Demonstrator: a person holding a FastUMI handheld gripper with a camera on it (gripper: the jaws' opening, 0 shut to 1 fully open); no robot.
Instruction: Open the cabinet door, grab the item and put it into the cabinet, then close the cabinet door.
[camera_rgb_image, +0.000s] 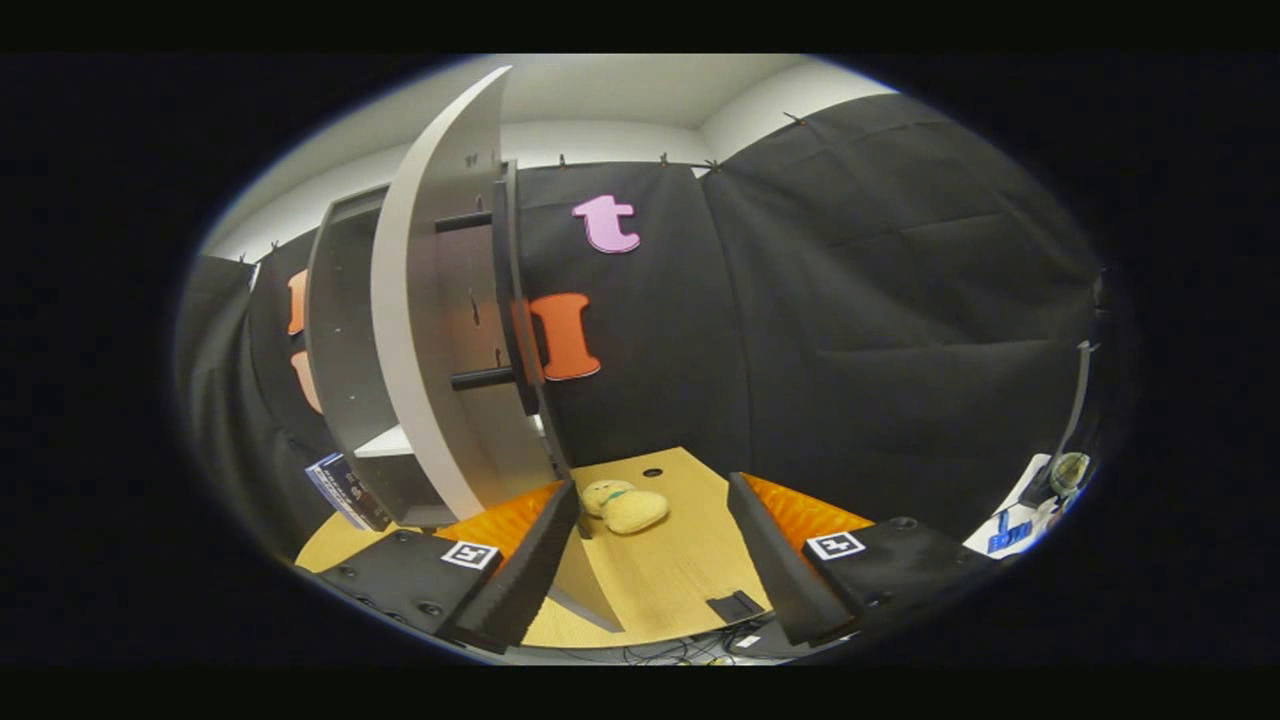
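Pale wood worktop carries a yellow plush toy, lying just ahead of the tool at about 11 o'clock from the gap between its fingers. The tool is released, fingers spread wide and holding nothing, presumably readied to straddle the toy. At 10 o'clock the grey cabinet stands with its door swung open edge-on, its handle facing the toy, so the interior is likely free to receive it. The toy remains outside the cabinet.

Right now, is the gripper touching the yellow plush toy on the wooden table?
Apart. The gripper view shows the open gripper with bare table before the yellow plush toy.
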